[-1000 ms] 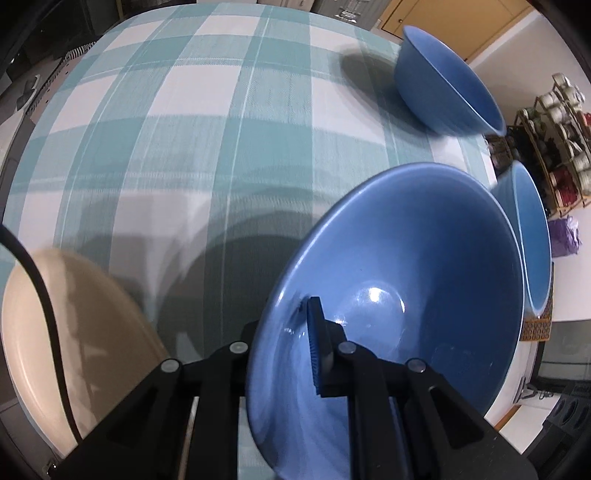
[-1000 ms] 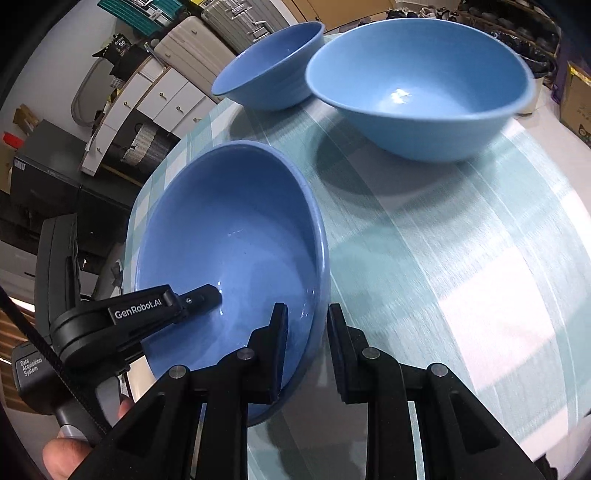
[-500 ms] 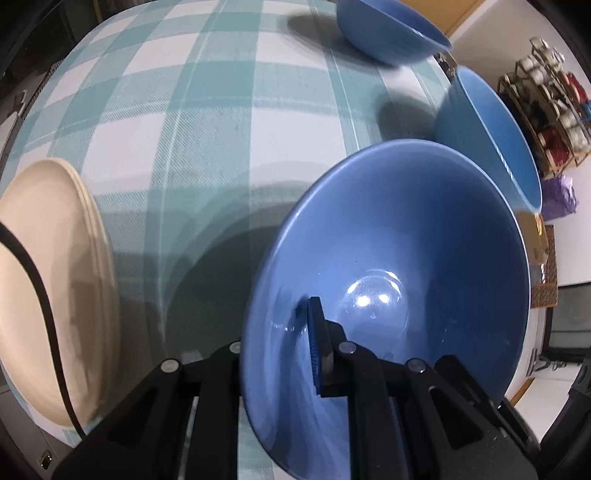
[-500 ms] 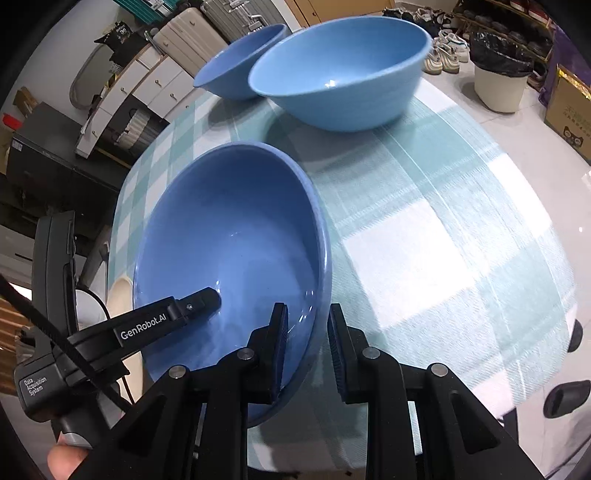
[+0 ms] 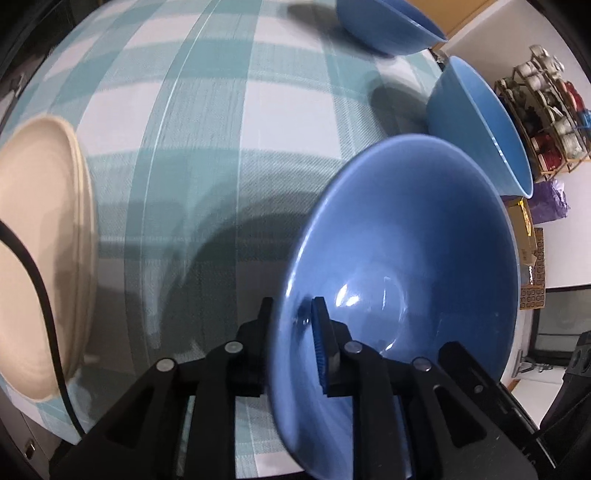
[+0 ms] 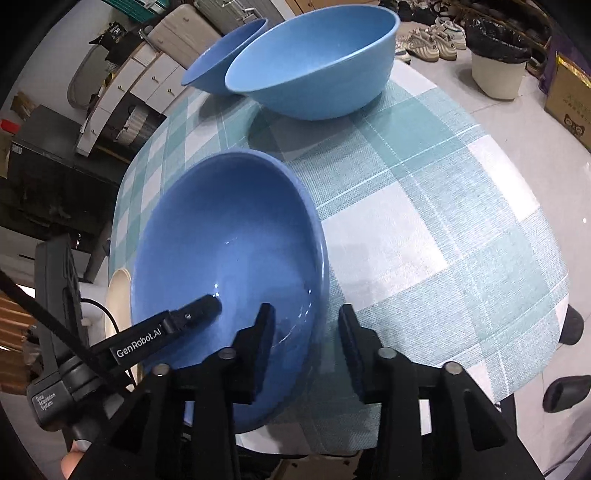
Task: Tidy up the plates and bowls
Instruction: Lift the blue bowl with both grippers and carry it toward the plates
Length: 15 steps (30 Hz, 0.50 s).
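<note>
A blue bowl (image 5: 406, 266) (image 6: 229, 240) sits low over the checked tablecloth near the front edge; whether it rests on the cloth I cannot tell. My left gripper (image 5: 291, 317) straddles its near rim. Its jaws are opening, and the blue pad (image 5: 319, 339) stands just off the inner wall. My right gripper (image 6: 306, 317) straddles the opposite rim, its jaws also opening, with clear gaps on both sides. The left gripper's finger (image 6: 199, 312) shows inside the bowl. A larger light-blue bowl (image 6: 314, 70) (image 5: 480, 125) and a smaller blue bowl (image 6: 221, 62) (image 5: 388, 26) stand at the far side.
A stack of cream plates (image 5: 40, 258) (image 6: 118, 295) lies at the table's left edge. Off the table are a bin (image 6: 495, 70), a cardboard box (image 6: 569, 99), shoes, white cabinets (image 6: 147, 85) and a rack of cups (image 5: 546, 110). A hand (image 6: 74, 465) holds the left gripper.
Both grippers carried the blue bowl away from the other two bowls, toward the table's near edge and the cream plates. Both pairs of jaws, earlier clamped on the rim, have spread apart.
</note>
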Motion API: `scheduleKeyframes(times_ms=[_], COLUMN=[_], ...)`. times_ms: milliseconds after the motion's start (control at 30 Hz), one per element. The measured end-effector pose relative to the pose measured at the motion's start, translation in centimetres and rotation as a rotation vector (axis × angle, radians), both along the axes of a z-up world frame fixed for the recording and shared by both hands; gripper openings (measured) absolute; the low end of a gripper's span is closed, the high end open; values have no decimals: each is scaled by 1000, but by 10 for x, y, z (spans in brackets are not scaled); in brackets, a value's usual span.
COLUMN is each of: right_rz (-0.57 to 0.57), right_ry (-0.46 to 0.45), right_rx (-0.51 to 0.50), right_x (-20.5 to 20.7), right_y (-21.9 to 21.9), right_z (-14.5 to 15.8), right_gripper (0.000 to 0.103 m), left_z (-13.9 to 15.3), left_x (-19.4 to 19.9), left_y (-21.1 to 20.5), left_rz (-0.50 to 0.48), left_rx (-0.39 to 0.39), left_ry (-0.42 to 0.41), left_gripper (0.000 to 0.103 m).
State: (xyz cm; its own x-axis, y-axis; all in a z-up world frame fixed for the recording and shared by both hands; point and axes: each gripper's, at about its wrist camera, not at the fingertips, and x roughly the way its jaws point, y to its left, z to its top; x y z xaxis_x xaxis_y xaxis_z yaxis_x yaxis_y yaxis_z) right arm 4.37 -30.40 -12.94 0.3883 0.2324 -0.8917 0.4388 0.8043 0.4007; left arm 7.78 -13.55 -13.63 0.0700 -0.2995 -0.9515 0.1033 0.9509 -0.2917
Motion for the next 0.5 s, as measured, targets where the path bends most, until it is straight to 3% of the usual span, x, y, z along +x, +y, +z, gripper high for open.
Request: scheduleKeyframes(times_ms=[33, 100, 133, 233, 333, 500], right_rz=[4, 10, 11, 10, -4, -44], right_ry=[-12, -40, -53, -85, -127, -266], right_rx=[-11, -31, -44, -69, -86, -107], right_x=[-1, -3, -5, -10, -16, -34], right_y=[0, 0, 0, -3, -8, -15], right_z=[1, 5, 8, 16, 23, 41], right_gripper=[44, 49, 49, 51, 52, 52], left_z=[2, 7, 11, 20, 28, 44], left_x=[-2, -2, -3, -4, -5, -12], left_y=[4, 6, 9, 16, 25, 30], left_rz=[17, 26, 32, 49, 59, 17], left_rx=[-23, -23, -15, -26, -116, -125], left_ry=[-11, -40, -65, -91, -91, -145], left_gripper=[24, 48, 50, 50, 50, 52])
